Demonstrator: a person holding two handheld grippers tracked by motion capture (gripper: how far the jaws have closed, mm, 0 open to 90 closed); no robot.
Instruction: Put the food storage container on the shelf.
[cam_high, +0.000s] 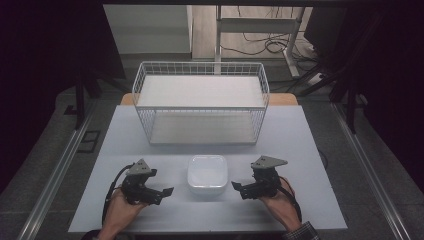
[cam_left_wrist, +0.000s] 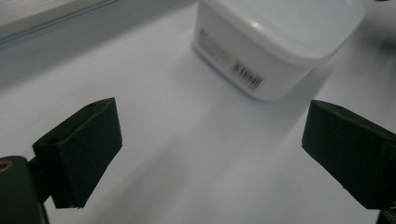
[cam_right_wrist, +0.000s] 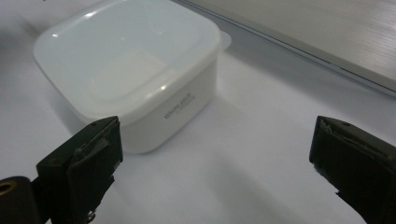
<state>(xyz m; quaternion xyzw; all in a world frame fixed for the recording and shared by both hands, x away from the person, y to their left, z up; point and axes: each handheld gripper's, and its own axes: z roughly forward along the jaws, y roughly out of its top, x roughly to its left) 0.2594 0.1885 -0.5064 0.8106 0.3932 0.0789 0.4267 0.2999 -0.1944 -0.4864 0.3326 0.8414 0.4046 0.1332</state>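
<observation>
**White box between two open grippers**

Largest: grey table (cam_high: 150, 145), wide and flat, running from near edge to far edge. On far half, white wire basket (cam_high: 200, 102), upright, with two white shelves inside, one above the other.

Next, white box (cam_high: 207, 176), square with rounded corners, lid on, standing near front edge of table, in front of basket and well apart from it. Seen close in left gripper view (cam_left_wrist: 280, 42), with barcode label (cam_left_wrist: 247, 77) on side wall; seen also in right gripper view (cam_right_wrist: 128, 70), small printed text on side.

Smaller: left gripper (cam_high: 167, 191) just beside box on its left, held in left hand (cam_high: 120, 212), jaws wide apart, nothing between them, not touching box. Right gripper (cam_high: 236, 186) just beside box on its right, held in right hand (cam_high: 280, 202), jaws released and spread wide, holding nothing.
</observation>
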